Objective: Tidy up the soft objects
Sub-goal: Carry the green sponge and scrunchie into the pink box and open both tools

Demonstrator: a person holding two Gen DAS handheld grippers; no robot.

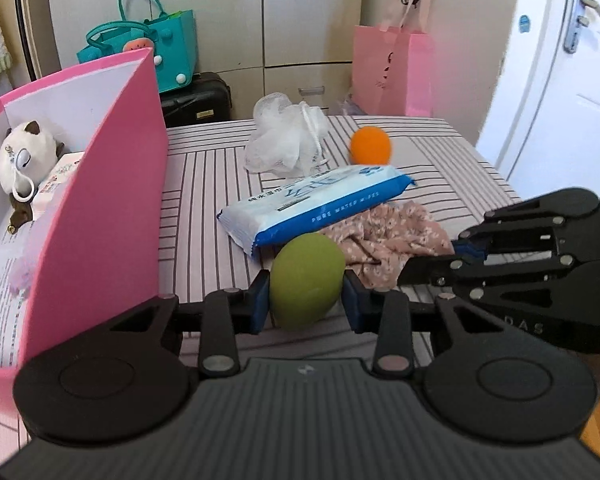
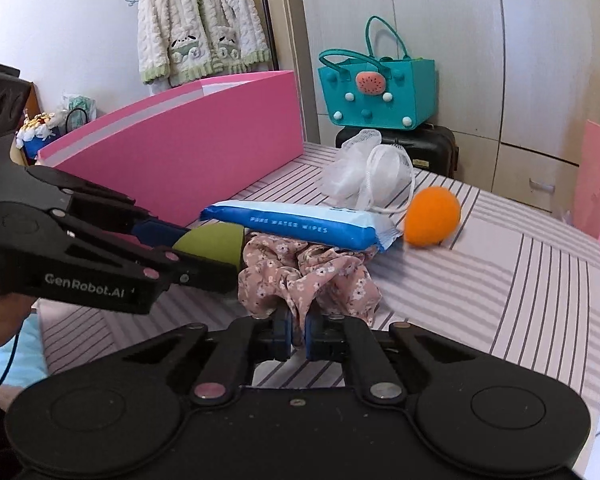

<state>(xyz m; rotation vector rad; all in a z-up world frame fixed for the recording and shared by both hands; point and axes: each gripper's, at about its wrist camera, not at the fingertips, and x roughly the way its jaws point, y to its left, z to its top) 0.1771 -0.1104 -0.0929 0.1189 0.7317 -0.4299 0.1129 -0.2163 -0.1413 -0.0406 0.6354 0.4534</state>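
Observation:
My left gripper is shut on a green egg-shaped sponge, held just above the striped bed; the same green sponge shows between that gripper's fingers in the right wrist view. My right gripper is shut on the near edge of a pink floral cloth; the cloth lies crumpled under one end of a blue-and-white pack of wipes. An orange ball and a white mesh bath puff lie farther back.
An open pink box stands at the left, with a white plush toy and a tissue pack inside. Beyond the bed are a teal bag on a black case, a pink paper bag and wardrobe doors.

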